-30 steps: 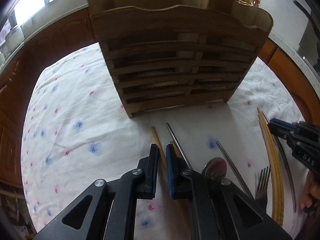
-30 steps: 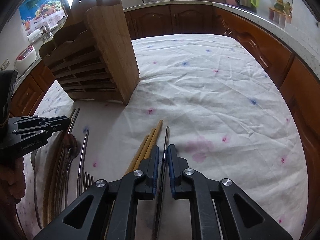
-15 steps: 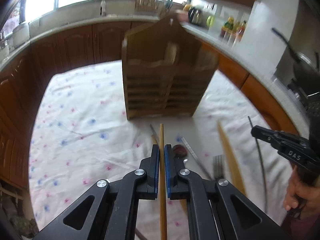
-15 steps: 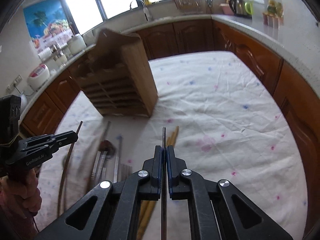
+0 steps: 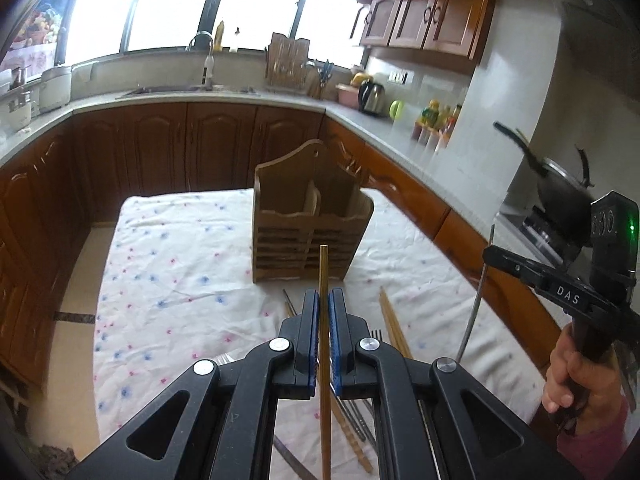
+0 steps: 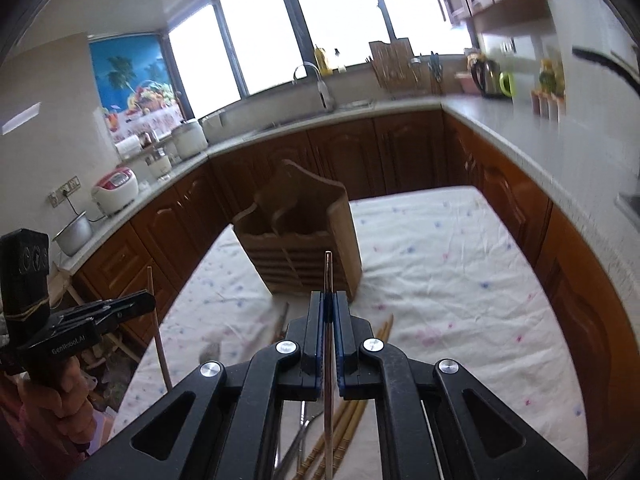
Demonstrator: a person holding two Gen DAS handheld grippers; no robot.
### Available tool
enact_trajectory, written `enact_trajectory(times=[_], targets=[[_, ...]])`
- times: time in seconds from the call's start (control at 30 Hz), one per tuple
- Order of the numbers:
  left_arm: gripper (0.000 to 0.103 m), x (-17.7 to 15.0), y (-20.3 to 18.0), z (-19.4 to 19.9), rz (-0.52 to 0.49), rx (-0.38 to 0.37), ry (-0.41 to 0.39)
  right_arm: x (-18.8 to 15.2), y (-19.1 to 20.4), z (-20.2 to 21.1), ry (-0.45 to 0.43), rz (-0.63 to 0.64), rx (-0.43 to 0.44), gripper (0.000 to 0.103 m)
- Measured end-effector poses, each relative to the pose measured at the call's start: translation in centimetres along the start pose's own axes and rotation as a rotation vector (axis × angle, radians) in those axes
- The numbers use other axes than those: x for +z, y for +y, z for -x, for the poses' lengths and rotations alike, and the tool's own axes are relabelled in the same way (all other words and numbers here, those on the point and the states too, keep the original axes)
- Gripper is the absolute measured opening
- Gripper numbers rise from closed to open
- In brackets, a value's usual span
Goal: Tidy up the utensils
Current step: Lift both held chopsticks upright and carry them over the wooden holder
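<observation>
Wooden chopstick [image 5: 324, 320] clamped in left jaws, metal chopstick [image 6: 328, 320] in right jaws, lower ends cut off.

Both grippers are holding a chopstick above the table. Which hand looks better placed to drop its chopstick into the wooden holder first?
Left, though only slightly. The left gripper faces the wooden holder front-on, its wooden chopstick aimed at the divided slots. The right gripper, clamping a metal chopstick, sees the holder at an angle.

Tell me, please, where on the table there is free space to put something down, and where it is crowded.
Free: the flowered white tablecloth to the right of the slatted wooden utensil holder, and the cloth to its left. Crowded: the strip in front of the holder, where loose wooden chopsticks and metal cutlery lie.
</observation>
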State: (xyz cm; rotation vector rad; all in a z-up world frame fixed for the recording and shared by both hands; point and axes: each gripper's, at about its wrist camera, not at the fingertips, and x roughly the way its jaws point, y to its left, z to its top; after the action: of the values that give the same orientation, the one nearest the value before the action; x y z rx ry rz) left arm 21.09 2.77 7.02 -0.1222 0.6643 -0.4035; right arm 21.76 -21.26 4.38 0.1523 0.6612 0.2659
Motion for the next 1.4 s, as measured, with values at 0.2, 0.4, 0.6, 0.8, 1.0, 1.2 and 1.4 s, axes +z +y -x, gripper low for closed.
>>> enact_trajectory(times=[0.2,0.4,0.6,0.8,1.0,1.2,1.4], targets=[[0.003,0.1,0.1,2.4,0.002,0.010,-0.063,0.8,0.7,1.1,-0.047,0.005,0.009,0.004],[0.003,0.4,0.1,3.7,0.004,0.020,-0.107,1.4,0.9,1.4,-0.072,0.000,0.021,0.004],[0.003,1.0,0.6,4.1,0.023,0.018,-0.184,2.5,1.1,1.9,-0.126,-0.019,0.042,0.004],[0.003,2.2,0.7,4.1,0.014,0.023,-0.273,4.7,1.2,1.5,-0.199,-0.037,0.058,0.004],[0.003,3.6,1.4,2.8,0.010,0.025,-0.347,7.1,1.3,0.5,-0.261,-0.051,0.052,0.004],[0.003,5.4,2.8,0.8,0.041,0.035,-0.417,9.9,0.5,-0.7,-0.334,-0.090,0.044,0.004],[0.003,6.7,4.1,-1.8,0.084,0.039,-0.484,12.5,-0.6,-2.2,-0.418,-0.140,0.033,0.004]])
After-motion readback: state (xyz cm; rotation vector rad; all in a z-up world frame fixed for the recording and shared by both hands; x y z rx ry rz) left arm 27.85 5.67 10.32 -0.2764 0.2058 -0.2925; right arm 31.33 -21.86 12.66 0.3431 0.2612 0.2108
